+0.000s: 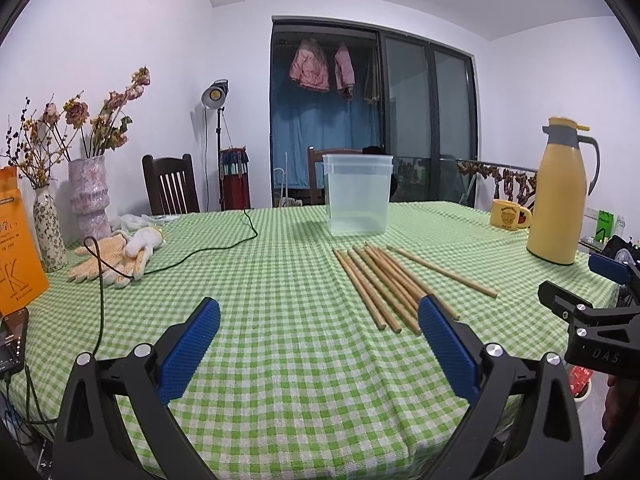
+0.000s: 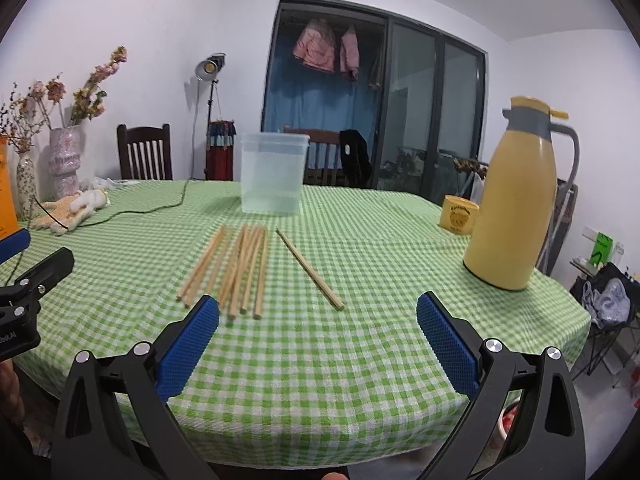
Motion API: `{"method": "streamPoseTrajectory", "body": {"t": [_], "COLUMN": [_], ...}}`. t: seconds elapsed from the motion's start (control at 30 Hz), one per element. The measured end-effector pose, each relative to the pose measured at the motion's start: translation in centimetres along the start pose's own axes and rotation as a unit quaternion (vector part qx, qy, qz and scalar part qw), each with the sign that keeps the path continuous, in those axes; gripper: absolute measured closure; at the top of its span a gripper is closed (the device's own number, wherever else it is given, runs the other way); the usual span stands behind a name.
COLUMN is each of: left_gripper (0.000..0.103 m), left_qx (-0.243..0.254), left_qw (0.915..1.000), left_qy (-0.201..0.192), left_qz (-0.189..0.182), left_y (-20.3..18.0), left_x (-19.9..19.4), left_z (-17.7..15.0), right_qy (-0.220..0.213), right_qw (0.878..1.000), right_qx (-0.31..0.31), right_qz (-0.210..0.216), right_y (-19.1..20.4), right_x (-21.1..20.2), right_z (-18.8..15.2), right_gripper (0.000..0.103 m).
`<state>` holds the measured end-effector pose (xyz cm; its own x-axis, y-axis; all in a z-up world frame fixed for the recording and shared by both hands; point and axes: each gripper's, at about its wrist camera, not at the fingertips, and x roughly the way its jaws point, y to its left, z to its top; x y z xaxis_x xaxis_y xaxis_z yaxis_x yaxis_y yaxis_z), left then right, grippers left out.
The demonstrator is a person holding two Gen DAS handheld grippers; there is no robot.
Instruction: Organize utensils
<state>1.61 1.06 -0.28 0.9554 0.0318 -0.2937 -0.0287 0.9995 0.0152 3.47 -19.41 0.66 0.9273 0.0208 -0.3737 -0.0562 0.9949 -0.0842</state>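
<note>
Several wooden chopsticks (image 1: 384, 286) lie in a loose bundle on the green checked tablecloth (image 1: 280, 280), with one chopstick (image 1: 442, 271) apart to their right. A clear plastic container (image 1: 357, 194) stands upright behind them. In the right wrist view the bundle (image 2: 236, 270), the single chopstick (image 2: 310, 268) and the container (image 2: 274, 172) show too. My left gripper (image 1: 319, 320) is open and empty, hovering near the bundle's front ends. My right gripper (image 2: 318, 318) is open and empty, in front of the chopsticks.
A yellow thermos (image 1: 560, 196) and yellow mug (image 1: 510, 213) stand at the right. Work gloves (image 1: 114, 258), a black cable (image 1: 192, 256), two vases (image 1: 88, 196) and an orange box (image 1: 18, 236) are at the left. Chairs stand behind the table.
</note>
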Motion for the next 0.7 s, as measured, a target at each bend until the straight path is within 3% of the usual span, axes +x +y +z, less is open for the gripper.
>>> {"method": "streamPoseTrajectory", "body": {"t": [0.23, 0.37, 0.43, 0.5, 0.57, 0.7], "left_gripper": [0.007, 0.007, 0.007, 0.007, 0.007, 0.012], "left_qx": [-0.003, -0.001, 0.004, 0.001, -0.004, -0.002], "left_qw": [0.9997, 0.9991, 0.9985, 0.9967, 0.9943, 0.9914], "left_qy": [0.024, 0.043, 0.053, 0.069, 0.084, 0.108], "left_qz": [-0.004, -0.001, -0.011, -0.043, -0.065, -0.074], "left_y": [-0.2, -0.3, -0.4, -0.4, -0.6, -1.0], "left_x": [2.7, 4.5, 5.3, 5.9, 6.7, 8.3], "left_z": [0.1, 0.5, 0.6, 0.8, 0.9, 1.0], "right_qy": [0.019, 0.049, 0.053, 0.079, 0.1, 0.118], "right_qw": [0.999, 0.998, 0.997, 0.994, 0.993, 0.991], "right_qx": [0.016, 0.028, 0.027, 0.022, 0.009, -0.014], "right_qz": [-0.022, 0.013, 0.055, 0.069, 0.067, 0.059], "right_y": [-1.2, -2.2, -2.6, -3.0, -3.0, -3.0], "right_x": [2.8, 5.3, 6.4, 7.5, 8.3, 9.7], "right_z": [0.4, 0.9, 1.0, 0.9, 0.9, 1.1], "right_gripper": [0.008, 0.008, 0.008, 0.008, 0.008, 0.008]}}
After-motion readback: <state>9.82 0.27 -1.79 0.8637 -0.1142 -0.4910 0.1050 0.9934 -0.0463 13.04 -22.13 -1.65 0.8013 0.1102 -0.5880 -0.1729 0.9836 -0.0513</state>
